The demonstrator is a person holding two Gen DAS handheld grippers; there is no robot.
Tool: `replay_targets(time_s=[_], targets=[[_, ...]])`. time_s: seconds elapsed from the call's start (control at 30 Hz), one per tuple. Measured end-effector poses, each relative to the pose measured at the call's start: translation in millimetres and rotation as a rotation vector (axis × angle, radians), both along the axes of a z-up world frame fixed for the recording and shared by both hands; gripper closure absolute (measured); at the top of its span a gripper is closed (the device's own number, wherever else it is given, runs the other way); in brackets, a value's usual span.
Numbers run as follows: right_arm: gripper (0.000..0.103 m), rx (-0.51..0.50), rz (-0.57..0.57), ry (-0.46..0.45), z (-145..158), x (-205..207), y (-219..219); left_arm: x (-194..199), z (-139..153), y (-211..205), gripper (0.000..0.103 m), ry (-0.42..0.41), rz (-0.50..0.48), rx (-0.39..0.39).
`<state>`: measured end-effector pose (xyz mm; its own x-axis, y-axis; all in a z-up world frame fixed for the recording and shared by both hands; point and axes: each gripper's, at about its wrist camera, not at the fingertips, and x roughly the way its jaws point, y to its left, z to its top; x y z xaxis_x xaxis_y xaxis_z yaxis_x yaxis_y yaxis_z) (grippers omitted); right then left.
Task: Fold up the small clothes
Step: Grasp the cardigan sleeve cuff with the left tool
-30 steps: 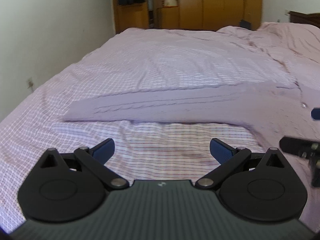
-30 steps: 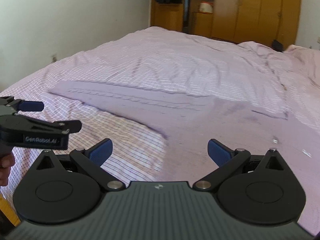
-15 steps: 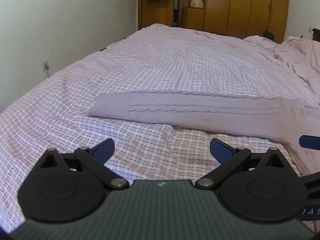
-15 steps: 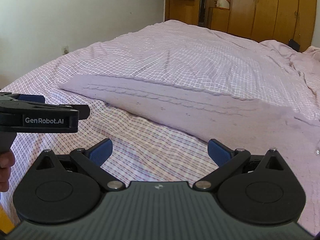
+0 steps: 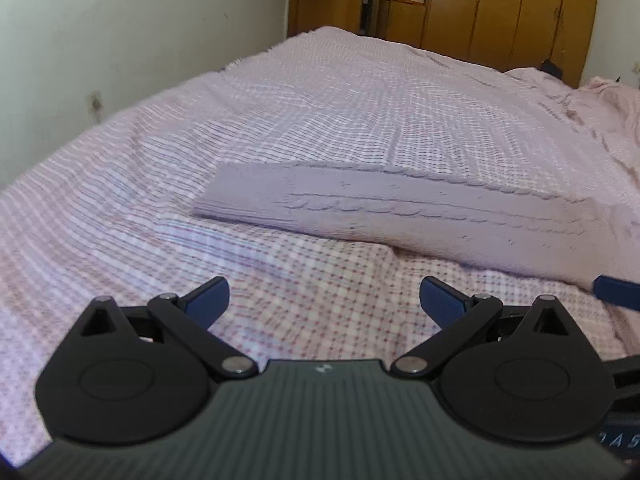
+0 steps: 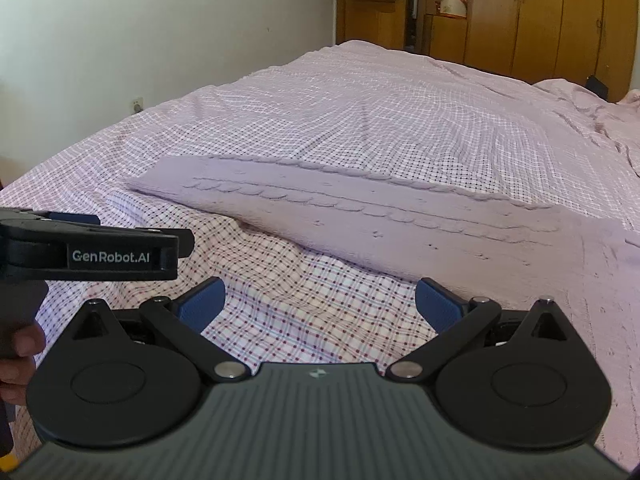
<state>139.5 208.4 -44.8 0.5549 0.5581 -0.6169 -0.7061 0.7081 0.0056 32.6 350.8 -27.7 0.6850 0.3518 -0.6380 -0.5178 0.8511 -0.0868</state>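
Both grippers are hovering low over the bed [image 5: 120, 184], each with its jaws spread wide and nothing between the blue pads. The left gripper [image 5: 324, 300] is pointing across bare checked sheet, and the right gripper [image 6: 318, 300] is doing the same just beside it; the left tool's body is showing at the left edge of the right wrist view, and a blue pad of the right tool is poking in at the right edge of the left wrist view.

Ahead of both is lying the sweater [image 6: 400, 216], a lilac cable-knit piece. What is stretching out flat across the bed looks like a sleeve [image 5: 400, 208], its long axis running left to right across both views, slightly slanted, with the cuff end at the far left and the wider body spreading off to the right. It is lying beyond the fingertips, apart from them, with a strip of sheet between.

Judging from this, the cuff end is sitting nearer the left gripper's line, while the body is nearer the right gripper. The likely next move is reaching forward for the sleeve to fold it in toward the body, and since the sleeve is lying crosswise, the jaws would be meeting its near edge side-on. Folding appears barely begun.
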Motion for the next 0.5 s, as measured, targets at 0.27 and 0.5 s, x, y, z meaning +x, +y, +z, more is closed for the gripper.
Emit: replay_targets(time_s=[0.27,0.5], targets=[[0.0,0.019,-0.022,0.024,-2.3,20.9,6.0,13.3,-20.1,41.8,0.0,-0.171,-0.002,-0.266],[0.0,0.048,-0.025,0.079,-13.3,39.2,9.6,15.8,-37.4,74.3,0.0,-0.256,0.068,-0.41]])
